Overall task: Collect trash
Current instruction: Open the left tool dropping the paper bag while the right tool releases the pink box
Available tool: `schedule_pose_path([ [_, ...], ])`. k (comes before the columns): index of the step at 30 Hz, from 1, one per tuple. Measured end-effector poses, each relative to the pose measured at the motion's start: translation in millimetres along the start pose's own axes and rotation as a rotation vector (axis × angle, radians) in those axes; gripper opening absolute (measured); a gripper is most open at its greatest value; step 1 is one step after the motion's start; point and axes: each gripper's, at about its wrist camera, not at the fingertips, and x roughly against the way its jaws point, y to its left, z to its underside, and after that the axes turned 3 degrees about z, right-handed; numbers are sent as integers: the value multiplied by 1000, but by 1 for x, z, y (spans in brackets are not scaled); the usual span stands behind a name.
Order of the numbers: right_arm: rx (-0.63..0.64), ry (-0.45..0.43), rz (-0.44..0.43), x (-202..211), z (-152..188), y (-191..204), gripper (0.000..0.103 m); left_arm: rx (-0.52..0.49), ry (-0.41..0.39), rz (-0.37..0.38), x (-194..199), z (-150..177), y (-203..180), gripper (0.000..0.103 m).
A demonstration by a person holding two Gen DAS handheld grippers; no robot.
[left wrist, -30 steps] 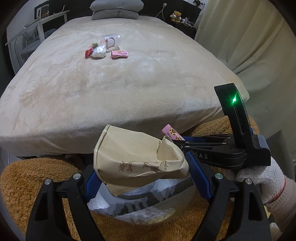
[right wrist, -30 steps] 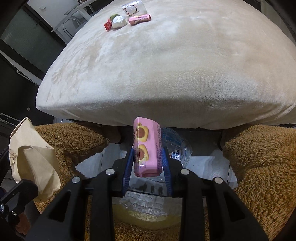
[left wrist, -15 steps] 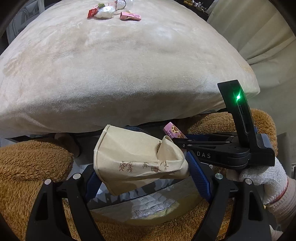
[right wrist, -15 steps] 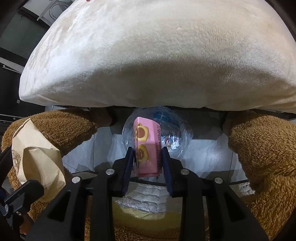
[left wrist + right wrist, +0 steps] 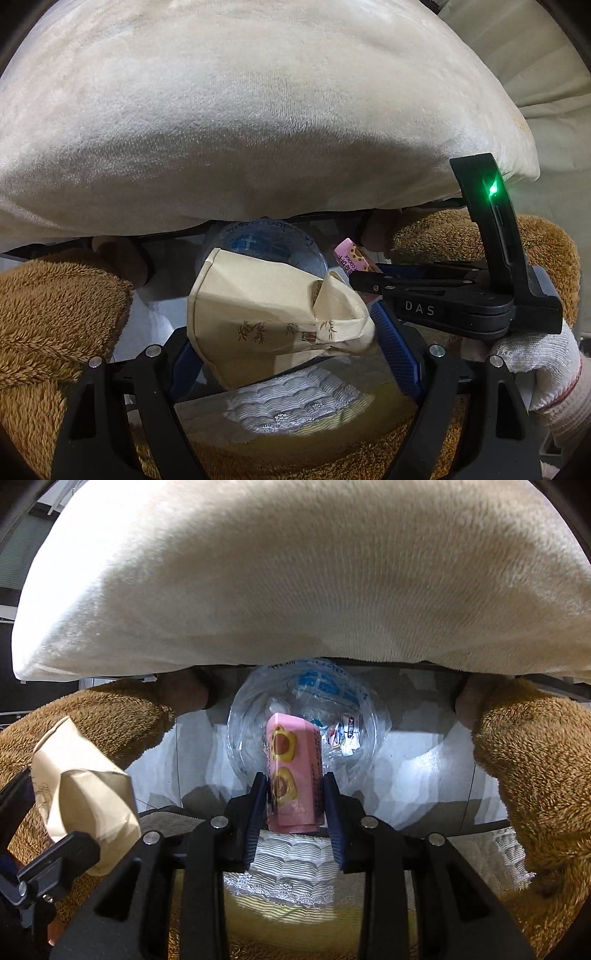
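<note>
My right tongs (image 5: 293, 805) are clenched on the pink wrapper (image 5: 291, 771), which stands upright between the blue pads, its long axis running straight ahead along the fingers. Right beyond its far end, and lower, lies the mouth of the clear bag (image 5: 306, 716) on the floor, with a few scraps already inside. So from these tongs the bag is dead ahead and down; I judge the wrapper's tip already overlaps the opening, but I cannot tell for sure that the whole piece is over it.

My left tongs (image 5: 284, 332) grip the crumpled paper bag (image 5: 273, 314), which lies across the fingers, its long axis left to right, bulging past both pads. In the left view the clear bag (image 5: 266, 243) peeks out just behind the paper's top edge, so it is ahead of that hand too. The right tongs (image 5: 365, 282) come in from the right side there, with the wrapper (image 5: 351, 256) poking toward the bag rim.

The right hand looks nearer to the opening and better lined up, so I would release it first, after nudging forward a touch. The wide paper may catch the rim.

Farther off, the bed (image 5: 295, 583) overhangs the bag's back edge.
</note>
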Motion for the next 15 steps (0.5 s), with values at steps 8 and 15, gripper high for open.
schedule_pose_path([
  [8,-11,37,3,-10,-3,-2,33,15,51,21,-20,-6,8,82],
  [15,-16,53,0,-13,-6,-3,33,19,79,31,-29,-6,11,82],
])
